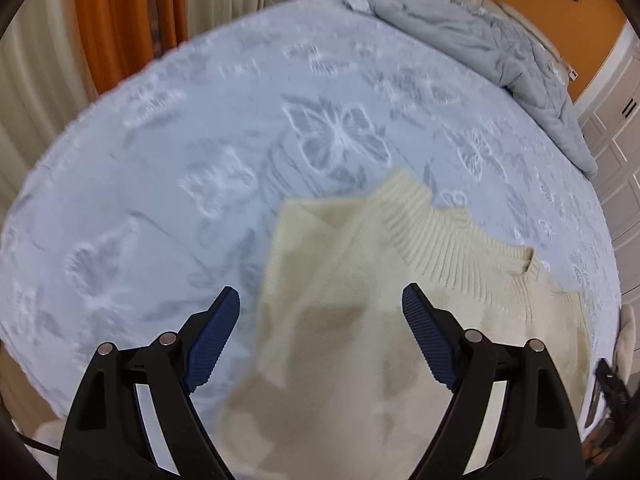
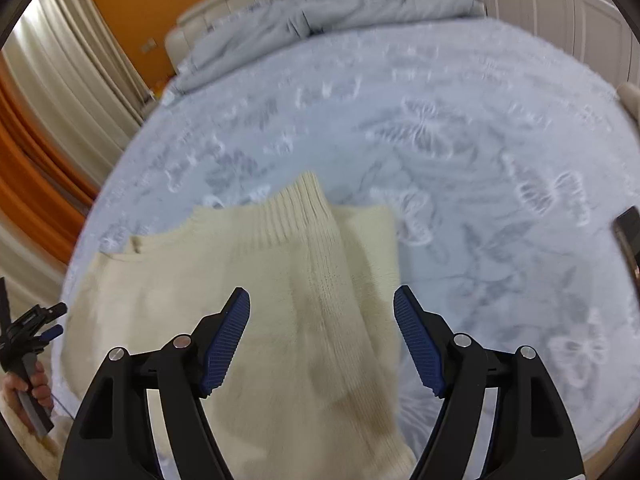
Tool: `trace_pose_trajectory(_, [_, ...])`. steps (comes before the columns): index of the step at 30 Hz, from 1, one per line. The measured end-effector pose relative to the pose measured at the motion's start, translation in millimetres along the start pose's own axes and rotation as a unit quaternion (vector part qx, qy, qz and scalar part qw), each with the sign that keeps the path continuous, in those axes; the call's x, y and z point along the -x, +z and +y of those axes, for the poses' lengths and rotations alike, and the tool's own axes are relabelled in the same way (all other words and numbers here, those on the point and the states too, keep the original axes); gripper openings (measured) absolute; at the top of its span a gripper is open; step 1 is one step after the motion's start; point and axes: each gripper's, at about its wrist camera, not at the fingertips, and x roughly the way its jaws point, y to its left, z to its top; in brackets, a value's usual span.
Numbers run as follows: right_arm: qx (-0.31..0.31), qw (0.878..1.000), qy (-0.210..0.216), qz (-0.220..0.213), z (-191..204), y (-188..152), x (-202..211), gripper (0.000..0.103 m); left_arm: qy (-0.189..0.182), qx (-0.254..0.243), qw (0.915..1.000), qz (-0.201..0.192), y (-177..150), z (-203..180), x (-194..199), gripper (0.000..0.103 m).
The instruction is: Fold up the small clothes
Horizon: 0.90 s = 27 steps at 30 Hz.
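Both tongs stand spread wide with nothing pinched: my left tongs (image 1: pixel 320 304) and my right tongs (image 2: pixel 322 304) each hang over the cream sweater (image 1: pixel 360 320), their ribbed blue pads (image 1: pixel 218 340) clear of the knit. It lies on the bed (image 1: pixel 160 160), whose pale cover carries raised butterfly shapes. From the left I see the ribbed collar (image 1: pixel 440 236) run toward the right and a folded sleeve edge on the left. Only the right view shows my left hand (image 2: pixel 34 384) gripping its handle at the bed's edge, and a dark flat object (image 2: pixel 630 236), too cropped to identify. A rumpled grey duvet (image 1: pixel 480 40) sits at the far end.
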Motion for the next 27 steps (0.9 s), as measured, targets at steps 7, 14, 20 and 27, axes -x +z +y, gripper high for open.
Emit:
trace_pose_trajectory(7, [-0.004, 0.999, 0.027, 0.020, 16.3, 5.7, -11.3, 0.008, -0.007, 0.005, 0.9996, 0.025, 3.9, -11.6, -14.5, 0.007])
trace_pose_trajectory(14, [-0.002, 0.994, 0.047, -0.097, 24.7, 40.2, 70.7, 0.008, -0.013, 0.000, 0.9993, -0.036, 37.8, -21.4, 43.0, 0.007])
trace_pose_trajectory(20, [0.001, 0.997, -0.050, 0.060, -8.4, 13.4, -42.8, 0.011, 0.099, -0.033, 0.9936, 0.042, 11.6, -15.3, -45.3, 0.011])
trace_pose_trajectory(27, [0.048, 0.998, -0.018, -0.043, 35.2, -8.6, 63.8, 0.017, 0.057, -0.029, 0.9975, -0.029, -16.1, -25.6, 39.4, 0.015])
